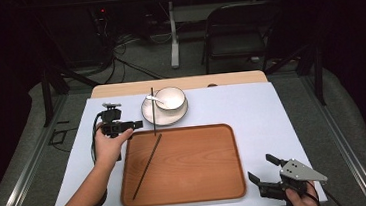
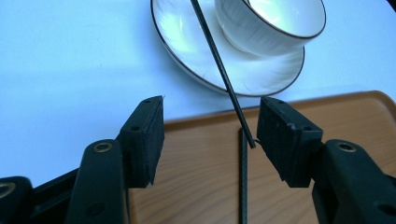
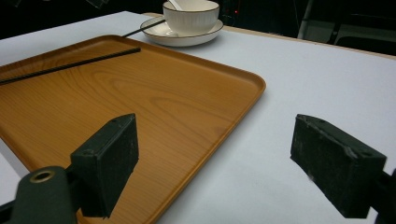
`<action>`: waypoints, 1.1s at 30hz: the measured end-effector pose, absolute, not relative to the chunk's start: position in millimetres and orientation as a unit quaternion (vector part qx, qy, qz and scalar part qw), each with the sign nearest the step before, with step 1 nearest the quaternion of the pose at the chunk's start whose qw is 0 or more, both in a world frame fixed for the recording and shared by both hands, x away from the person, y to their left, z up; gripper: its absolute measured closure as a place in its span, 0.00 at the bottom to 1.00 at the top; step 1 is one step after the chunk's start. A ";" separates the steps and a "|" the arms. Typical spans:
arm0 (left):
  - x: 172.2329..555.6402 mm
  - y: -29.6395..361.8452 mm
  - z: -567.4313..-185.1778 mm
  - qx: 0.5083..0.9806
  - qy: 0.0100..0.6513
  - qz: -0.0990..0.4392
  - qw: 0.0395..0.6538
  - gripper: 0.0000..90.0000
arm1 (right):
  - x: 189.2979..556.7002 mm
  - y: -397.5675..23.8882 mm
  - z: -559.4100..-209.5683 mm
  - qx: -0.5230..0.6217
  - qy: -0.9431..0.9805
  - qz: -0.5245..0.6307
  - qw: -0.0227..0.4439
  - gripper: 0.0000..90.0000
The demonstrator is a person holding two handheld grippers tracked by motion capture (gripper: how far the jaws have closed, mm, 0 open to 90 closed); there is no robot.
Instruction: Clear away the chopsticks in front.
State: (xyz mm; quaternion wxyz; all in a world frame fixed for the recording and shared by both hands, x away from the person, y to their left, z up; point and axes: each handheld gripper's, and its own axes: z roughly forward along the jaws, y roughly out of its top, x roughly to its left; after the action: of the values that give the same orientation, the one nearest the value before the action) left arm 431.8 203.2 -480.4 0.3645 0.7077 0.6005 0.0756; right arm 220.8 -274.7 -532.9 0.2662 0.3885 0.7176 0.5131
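Two thin black chopsticks are the things in hand. One chopstick (image 1: 147, 166) lies slantwise on the wooden tray (image 1: 218, 180), running from the tray's seven o'clock corner up toward its eleven o'clock edge. The second chopstick (image 1: 153, 110) leans from the tray's far rim across the white saucer (image 1: 148, 117) at twelve o'clock; in the left gripper view its far end is cut off by the frame.

The left gripper (image 1: 135, 123), at about ten o'clock off the tray, has its jaws apart with nothing pressed between them; the leaning chopstick's lower tip sits just beside one pad.

A white bowl (image 1: 170, 98) stands on the saucer with a spoon (image 1: 154, 99) in it, its handle partly hidden.

The right gripper (image 1: 263, 169), at the tray's four o'clock, is wide open and holds nothing.
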 end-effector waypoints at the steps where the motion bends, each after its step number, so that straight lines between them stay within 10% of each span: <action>1: 434.3 202.7 -480.2 0.708 0.600 0.077 0.364 0.46 | 220.9 -274.7 -532.9 0.389 0.718 0.513 0.266 0.16; 23: 482.6 170.3 -475.8 0.707 0.609 0.087 0.348 0.49 | 221.0 -275.1 -533.0 0.387 0.717 0.514 0.266 0.16; 33: 497.4 153.7 -488.4 0.712 0.617 0.069 0.328 0.66 | 220.6 -275.8 -533.0 0.387 0.717 0.515 0.265 0.16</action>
State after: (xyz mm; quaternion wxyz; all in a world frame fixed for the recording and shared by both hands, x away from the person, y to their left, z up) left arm 497.4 153.7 -488.4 0.3278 0.7125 0.6166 0.0688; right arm 220.6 -275.8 -533.0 0.2652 0.3870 0.7174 0.5150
